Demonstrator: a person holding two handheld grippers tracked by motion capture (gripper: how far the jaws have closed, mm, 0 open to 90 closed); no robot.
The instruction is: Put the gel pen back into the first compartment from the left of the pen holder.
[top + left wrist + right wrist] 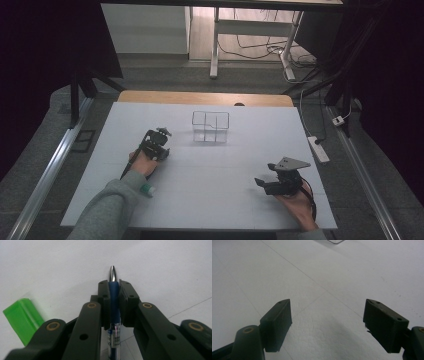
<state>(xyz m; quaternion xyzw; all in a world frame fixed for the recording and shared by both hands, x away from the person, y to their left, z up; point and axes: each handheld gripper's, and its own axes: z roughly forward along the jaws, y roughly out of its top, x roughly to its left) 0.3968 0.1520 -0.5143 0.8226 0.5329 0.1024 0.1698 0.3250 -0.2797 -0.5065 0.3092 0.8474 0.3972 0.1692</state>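
**Left gripper clamps the blue pen; right gripper idle and wide**

Left gripper (pixel 113 293) is where my attention sits: its two black jaws are pressed against the blue grip section of a pen (pixel 114 305), one pad on each side. From the left gripper view I can see the pen's silver tip poking out just past the jaw ends, while the clear barrel with its printed label runs back between the jaw arms toward the camera. Beneath it is the white table cover (pixel 162 270); I can't tell whether the tip touches the surface. A green block (pixel 22 318) lies on the cover to the left of the jaws in that view, near them but apart.

From the high view I see the left gripper (pixel 163 133) over the left-middle part of the cover, in a hand coming out of a grey sleeve (pixel 107 210), with a thin dark line, likely the pen's barrel, slanting back along the wrist. A clear divided organiser (pixel 210 127) stands on the cover a little beyond and to the right, apart from the gripper.

My right gripper (pixel 327 322) is spread wide, nothing between its pads, just bare white surface below. In the high view it rests near the table's front right (pixel 263 184), well apart from the pen.
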